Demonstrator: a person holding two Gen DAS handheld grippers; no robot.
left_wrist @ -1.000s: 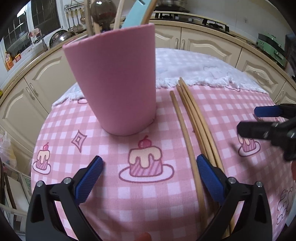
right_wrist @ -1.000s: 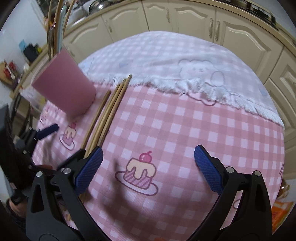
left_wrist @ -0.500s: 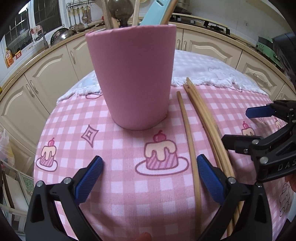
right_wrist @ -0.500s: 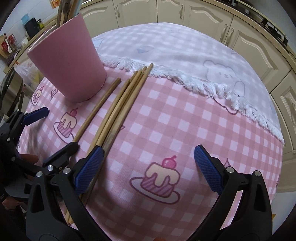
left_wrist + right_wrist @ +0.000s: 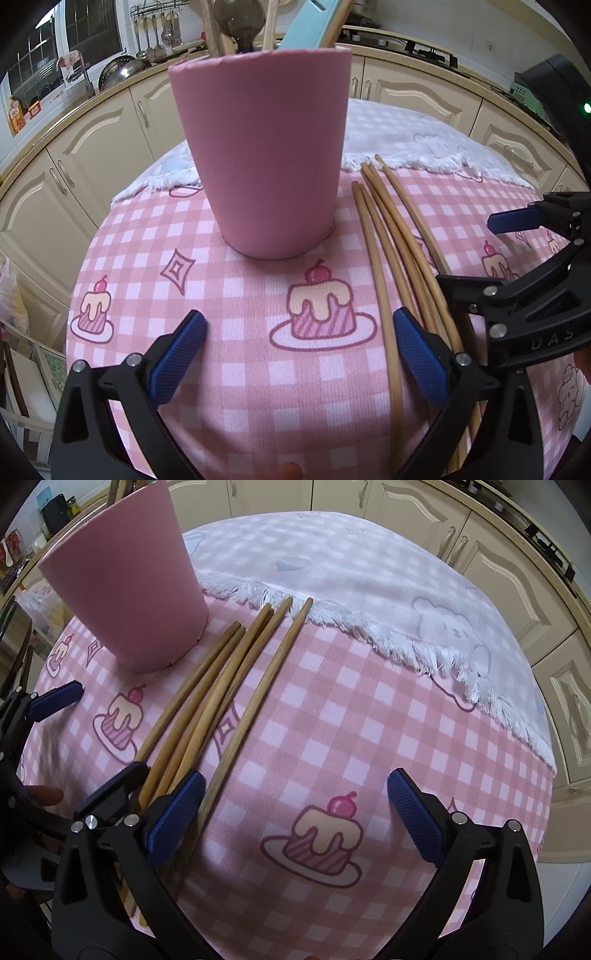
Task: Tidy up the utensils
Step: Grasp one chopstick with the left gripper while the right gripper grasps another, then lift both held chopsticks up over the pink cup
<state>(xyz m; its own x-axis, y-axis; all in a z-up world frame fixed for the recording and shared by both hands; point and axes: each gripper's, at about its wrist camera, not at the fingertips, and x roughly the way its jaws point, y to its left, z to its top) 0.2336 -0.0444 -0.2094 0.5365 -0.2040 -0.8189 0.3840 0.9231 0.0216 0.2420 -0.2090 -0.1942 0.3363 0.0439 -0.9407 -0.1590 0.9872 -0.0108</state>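
Note:
A pink cup (image 5: 264, 155) stands upright on the pink checked tablecloth (image 5: 236, 295); it holds a dark ladle (image 5: 238, 18), a light blue tool (image 5: 310, 26) and wooden sticks. Several wooden chopsticks (image 5: 391, 236) lie flat to the right of the cup; they also show in the right wrist view (image 5: 221, 686), beside the cup (image 5: 125, 583). My left gripper (image 5: 297, 347) is open and empty, in front of the cup, its right finger by the chopsticks. My right gripper (image 5: 291, 812) is open and empty, low over the near ends of the chopsticks.
A white fringed cloth (image 5: 369, 602) covers the far half of the table. Cream kitchen cabinets (image 5: 92, 147) curve around behind. Pots and hanging utensils (image 5: 155, 33) sit on the counter at the back left. The right gripper shows in the left wrist view (image 5: 535, 280).
Both grippers have moved closer to the cup and chopsticks. The right gripper has swung left over the chopsticks' near ends. One chopstick now lies apart from the bundle, to its right.

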